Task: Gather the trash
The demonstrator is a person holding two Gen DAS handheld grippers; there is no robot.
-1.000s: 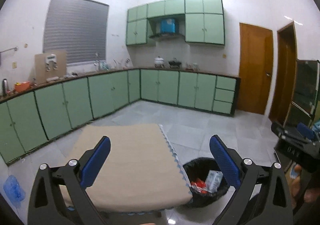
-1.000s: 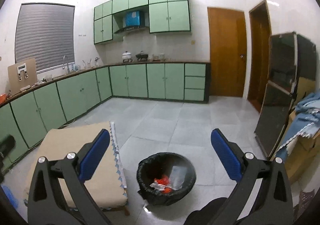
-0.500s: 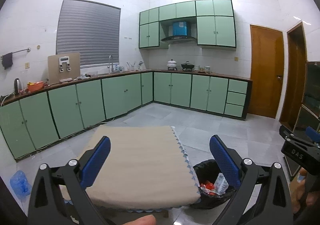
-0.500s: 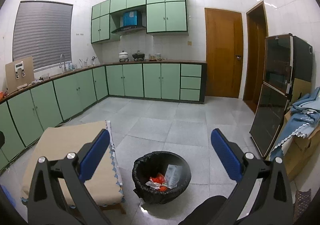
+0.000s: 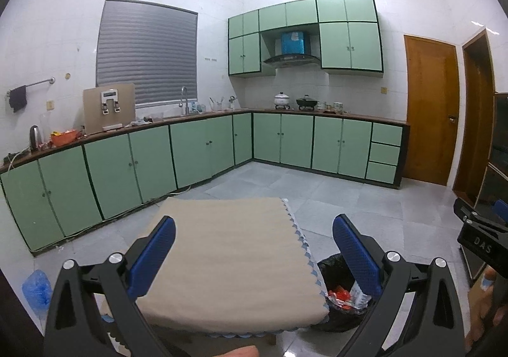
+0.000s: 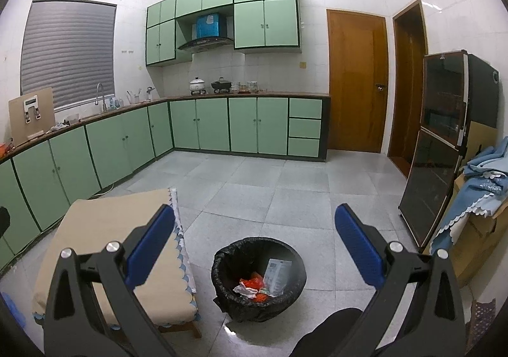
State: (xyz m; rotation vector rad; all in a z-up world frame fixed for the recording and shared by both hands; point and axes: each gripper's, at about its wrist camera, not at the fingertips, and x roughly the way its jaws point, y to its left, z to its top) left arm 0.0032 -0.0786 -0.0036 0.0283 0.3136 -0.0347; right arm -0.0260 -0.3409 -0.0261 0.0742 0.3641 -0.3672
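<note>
A black-lined trash bin point(image 6: 258, 277) stands on the tiled floor right of a low table; it also shows in the left wrist view point(image 5: 333, 274). Inside lie red wrappers point(image 6: 252, 284), crumpled white paper and a clear packet point(image 6: 277, 271). My right gripper point(image 6: 254, 249) is open and empty, held high above the bin. My left gripper point(image 5: 254, 255) is open and empty, held above the table with its beige cloth point(image 5: 228, 255). The right gripper's body point(image 5: 479, 239) shows at the right edge of the left wrist view.
Green cabinets point(image 6: 222, 125) line the far and left walls. A dark glass-door cabinet point(image 6: 444, 147) and boxes with blue cloth point(image 6: 482, 185) stand at the right. A blue bag point(image 5: 36, 288) lies on the floor at left. Two wooden doors point(image 6: 357, 80) are at the back.
Both grippers have risen and tilted up, so more wall and ceiling show and the bin sits lower in view. Both stay open and empty. The trash in the bin has not moved.
</note>
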